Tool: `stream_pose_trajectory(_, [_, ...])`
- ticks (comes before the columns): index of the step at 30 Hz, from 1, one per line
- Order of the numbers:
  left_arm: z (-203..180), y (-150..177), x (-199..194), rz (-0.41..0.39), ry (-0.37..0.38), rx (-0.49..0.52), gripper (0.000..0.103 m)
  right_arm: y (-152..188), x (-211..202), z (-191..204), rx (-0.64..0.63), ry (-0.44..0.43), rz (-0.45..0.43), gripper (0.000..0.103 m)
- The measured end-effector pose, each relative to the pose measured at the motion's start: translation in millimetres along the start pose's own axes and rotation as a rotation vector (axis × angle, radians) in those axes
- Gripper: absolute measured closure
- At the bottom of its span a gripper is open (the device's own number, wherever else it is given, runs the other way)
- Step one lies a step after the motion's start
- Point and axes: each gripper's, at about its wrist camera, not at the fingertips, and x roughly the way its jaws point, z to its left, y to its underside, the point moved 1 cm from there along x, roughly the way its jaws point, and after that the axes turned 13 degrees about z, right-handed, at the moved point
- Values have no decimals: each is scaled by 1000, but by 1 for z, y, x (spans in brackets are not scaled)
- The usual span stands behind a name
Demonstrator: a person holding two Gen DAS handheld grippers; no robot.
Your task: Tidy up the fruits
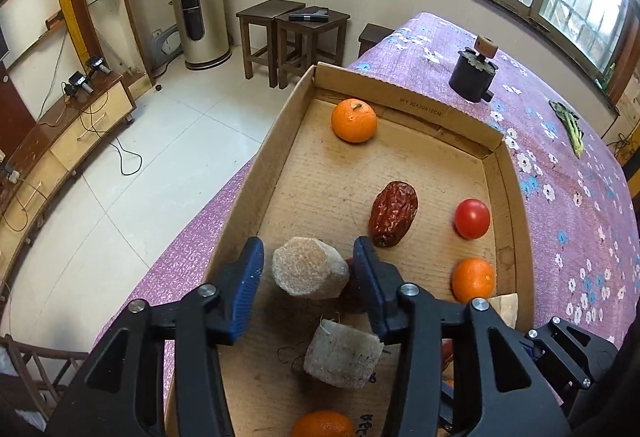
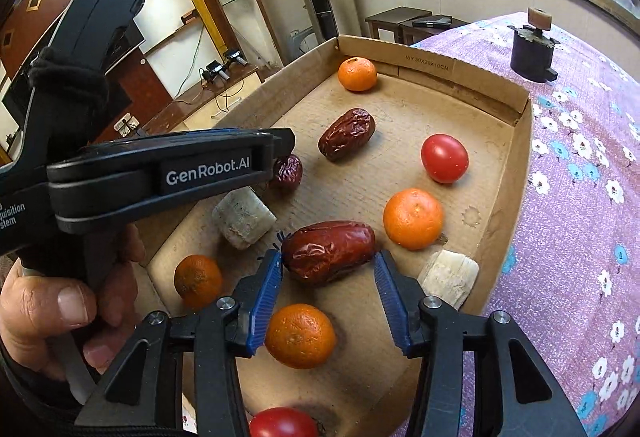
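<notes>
- Left gripper (image 1: 308,277) is halfway open, with a pale rough chunk (image 1: 308,269) sitting loose between its blue pads (image 1: 250,277). There's a sliver of gap on each side, so nothing is held.
- Risk: lift out crooked and a pad could clip that chunk into the small date (image 2: 289,171) tucked at its 3 o'clock.
- Right gripper (image 2: 328,261) stands part-open astride the big red date (image 2: 328,253), one pad tip at each end. I can't tell whether the pads are pressing.
- Risk: that's an end-to-end hold on a wrinkled, tapered fruit. I reckon it could squirt out toward 12 o'clock and knock the orange (image 2: 414,219) at its 2 o'clock.
- Another orange (image 2: 300,335) lies right under the right jaws at 6 o'clock, so dropping lower could shove it.
- All the fruit is in the cardboard box (image 1: 400,93): oranges, a tomato (image 2: 444,158), dates and pale chunks, all mixed and unsorted.
- Tight spot: the left gripper's body crosses the right wrist view at 9 o'clock, with the person's hand (image 2: 60,309) below it. The tools are close, so a swing inward risks a clash.
- Edges: the box's 9 o'clock wall sits at the table's brink with floor below, and the walls are low. A rolling orange could hop out.
- Open room: bare cardboard mid-box toward 12 o'clock, and purple tablecloth (image 1: 560,165) at 3 o'clock.
</notes>
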Motion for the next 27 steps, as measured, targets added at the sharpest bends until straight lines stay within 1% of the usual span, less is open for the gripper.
stream_pose_trajectory(2, [-1, 3, -2, -7, -12, 9, 49, 1, -4, 0, -1, 0, -5, 52])
stream_pose_trajectory(6, [-2, 10, -10, -24, -10, 22, 48, 10, -13, 0, 0, -7, -20, 47])
stream_pose_trajectory(11, [-1, 27, -25, -63, 0, 31, 48, 22, -25, 0, -13, -12, -34, 47])
stream_pose_trajectory(16, [-4, 48, -37, -88, -6, 71, 45, 33, -35, 0, -51, -16, -53, 46])
stream_pose_trajectory(18, [-3, 57, -42, -98, -11, 82, 44, 37, -39, -1, -63, -12, -58, 41])
stream_pose_trajectory(19, [-4, 59, -43, -99, -12, 85, 43, 39, -40, -2, -73, -8, -60, 40])
stream_pose_trajectory(22, [-3, 69, -51, -108, -14, 99, 36, 45, -46, -3, -123, -7, -65, 39])
stream_pose_trajectory(24, [-5, 77, -57, -124, -32, 114, 28, 48, -50, -1, -160, 3, -70, 36])
stream_pose_trajectory(27, [-8, 87, -65, -141, -50, 141, 27, 52, -56, 4, -237, 17, -86, 29])
